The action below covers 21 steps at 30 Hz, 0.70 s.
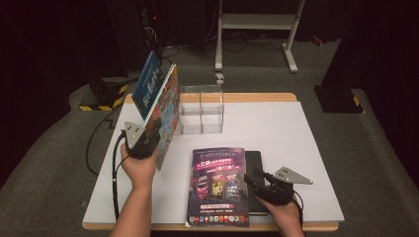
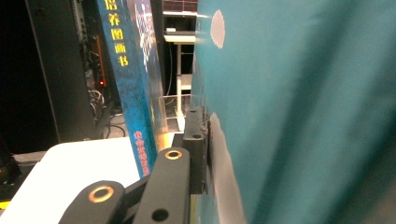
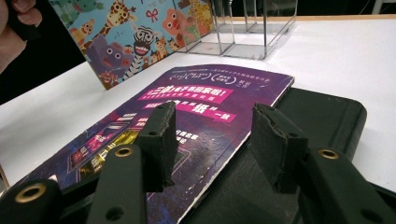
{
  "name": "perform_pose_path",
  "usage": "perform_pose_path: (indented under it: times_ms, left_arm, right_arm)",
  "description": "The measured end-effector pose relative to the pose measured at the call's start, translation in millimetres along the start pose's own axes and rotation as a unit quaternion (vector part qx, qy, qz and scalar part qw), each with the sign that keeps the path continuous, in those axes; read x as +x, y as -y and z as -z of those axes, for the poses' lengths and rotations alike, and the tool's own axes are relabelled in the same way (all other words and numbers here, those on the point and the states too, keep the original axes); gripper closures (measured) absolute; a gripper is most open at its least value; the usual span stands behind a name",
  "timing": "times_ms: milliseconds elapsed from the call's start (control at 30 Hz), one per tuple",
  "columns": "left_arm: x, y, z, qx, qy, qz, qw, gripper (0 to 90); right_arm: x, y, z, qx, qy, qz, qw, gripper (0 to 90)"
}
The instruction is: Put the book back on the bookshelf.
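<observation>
White-topped table (image 1: 276,128), dark room behind. Your left gripper (image 1: 143,140) is clamped on 2 picture books (image 1: 159,101), held upright & tilted above the table's left side, beside the clear divided organizer (image 1: 201,109). Your right gripper (image 1: 258,181), jaws apart, hovers at the right edge of the purple magazine (image 1: 218,185), which lies flat, overlapping a black notebook (image 1: 255,163).

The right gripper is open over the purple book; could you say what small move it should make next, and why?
Probably ease down and close on the purple book's right edge: the open right gripper straddles that edge, which overlaps the black book.
</observation>
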State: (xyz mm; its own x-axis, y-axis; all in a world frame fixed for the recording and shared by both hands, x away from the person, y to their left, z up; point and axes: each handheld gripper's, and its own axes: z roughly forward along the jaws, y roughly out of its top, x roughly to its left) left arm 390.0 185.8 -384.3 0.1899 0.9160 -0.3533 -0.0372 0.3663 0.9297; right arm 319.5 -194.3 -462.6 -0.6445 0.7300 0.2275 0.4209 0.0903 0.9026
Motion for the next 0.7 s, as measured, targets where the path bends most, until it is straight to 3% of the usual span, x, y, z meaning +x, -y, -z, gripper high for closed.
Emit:
perform_pose_path:
  times_ms: [333,700]
  left_arm:
    - [9.5,18.0,18.0,0.028,0.000,-0.021,0.9994,75.1]
    - [22.9,39.7,36.1,0.054,-0.011,-0.026,0.9981,75.6]
  right_arm:
    - [0.1,1.0,-0.6,0.003,0.002,0.003,1.0000,50.2]
    - [0.5,1.2,0.1,0.003,0.003,0.004,1.0000,50.2]
